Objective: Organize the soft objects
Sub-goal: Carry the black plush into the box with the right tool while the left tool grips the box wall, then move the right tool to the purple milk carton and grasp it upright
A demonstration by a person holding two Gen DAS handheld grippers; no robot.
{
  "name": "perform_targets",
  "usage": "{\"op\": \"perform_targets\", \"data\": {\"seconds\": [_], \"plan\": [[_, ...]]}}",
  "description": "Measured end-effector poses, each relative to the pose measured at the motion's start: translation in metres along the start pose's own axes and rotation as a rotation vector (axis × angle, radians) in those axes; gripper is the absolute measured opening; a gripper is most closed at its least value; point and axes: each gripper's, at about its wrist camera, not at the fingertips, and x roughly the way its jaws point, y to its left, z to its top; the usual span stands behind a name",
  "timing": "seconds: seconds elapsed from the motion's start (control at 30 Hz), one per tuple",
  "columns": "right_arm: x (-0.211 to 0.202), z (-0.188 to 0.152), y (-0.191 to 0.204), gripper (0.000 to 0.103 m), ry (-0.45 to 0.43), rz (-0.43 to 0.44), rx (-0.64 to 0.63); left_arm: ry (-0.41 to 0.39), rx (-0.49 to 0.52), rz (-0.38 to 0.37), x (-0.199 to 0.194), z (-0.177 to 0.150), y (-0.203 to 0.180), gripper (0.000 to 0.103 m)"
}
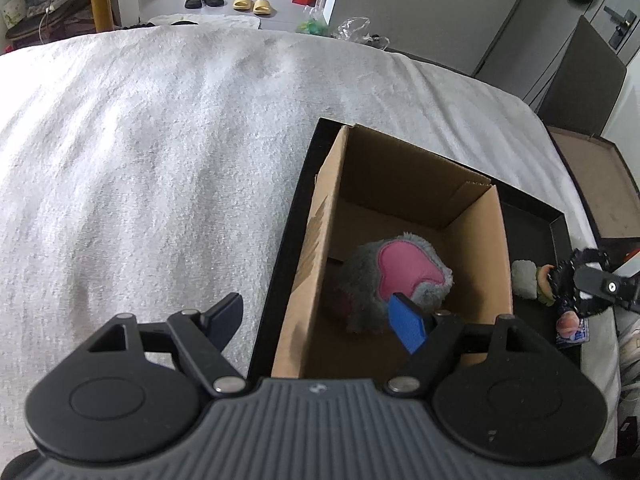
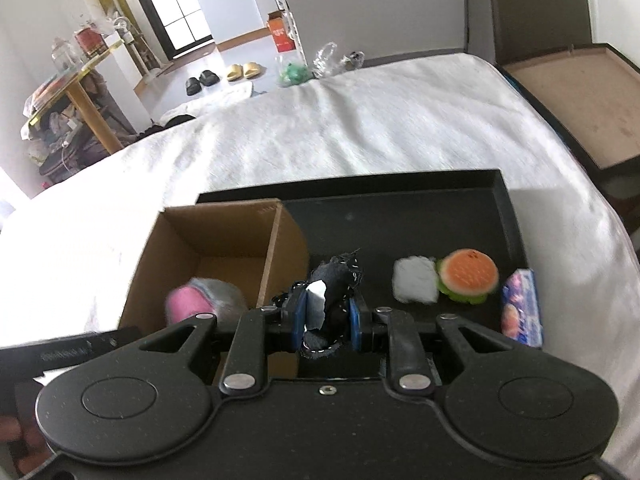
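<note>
Between the right gripper's [image 2: 328,316] closed jaws hangs a dark denim scrap [image 2: 338,280]; left gripper [image 1: 320,316] gapes empty above the box [image 1: 316,240].

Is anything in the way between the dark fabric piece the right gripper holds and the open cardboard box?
Nothing visible: the fabric piece hangs just right of the cardboard box, whose open top holds only a plush toy.

You won't find much to read here. The orange carton [image 2: 280,32] on the far floor bears white print — too small to make out. The black box lid [image 2: 72,354] at the lower left carries pale lettering (mirrored and blurred), and the blue-pink packet [image 2: 522,306] shows only smeared graphics.
</note>
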Motion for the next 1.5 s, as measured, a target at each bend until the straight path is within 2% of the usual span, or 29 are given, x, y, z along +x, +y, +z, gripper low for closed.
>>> {"op": "perform_targets", "data": {"seconds": [0.47, 0.67, 0.77, 0.8, 0.87, 0.93, 1.0, 1.03, 1.5], "plan": [[0.027, 0.017, 0.064, 0.022, 0.02, 0.054, -0.089, 0.007, -0.049, -0.084, 0.015, 0.001, 0.017, 0.075], [0.038, 0.021, 0.087, 0.023, 0.035, 0.077, -0.118, 0.01, -0.078, -0.117, 0.02, 0.002, 0.023, 0.069], [0.043, 0.024, 0.096, 0.023, 0.037, 0.093, -0.121, 0.017, -0.093, -0.134, 0.022, 0.002, 0.025, 0.063], [0.045, 0.024, 0.099, 0.024, 0.037, 0.105, -0.119, 0.02, -0.097, -0.138, 0.023, 0.003, 0.026, 0.058], [0.047, 0.025, 0.105, 0.026, 0.038, 0.131, -0.116, 0.026, -0.11, -0.14, 0.025, 0.003, 0.029, 0.046], [0.05, 0.025, 0.108, 0.036, 0.047, 0.136, -0.113, 0.037, -0.122, -0.149, 0.028, 0.003, 0.032, 0.028], [0.05, 0.024, 0.107, 0.036, 0.049, 0.131, -0.113, 0.048, -0.134, -0.149, 0.031, 0.004, 0.033, 0.021], [0.05, 0.023, 0.105, 0.036, 0.051, 0.129, -0.11, 0.054, -0.142, -0.15, 0.033, 0.004, 0.034, 0.02], [0.027, 0.008, 0.042, 0.036, 0.045, 0.043, -0.02, 0.056, -0.113, -0.078, 0.032, 0.006, 0.025, 0.02]]}}
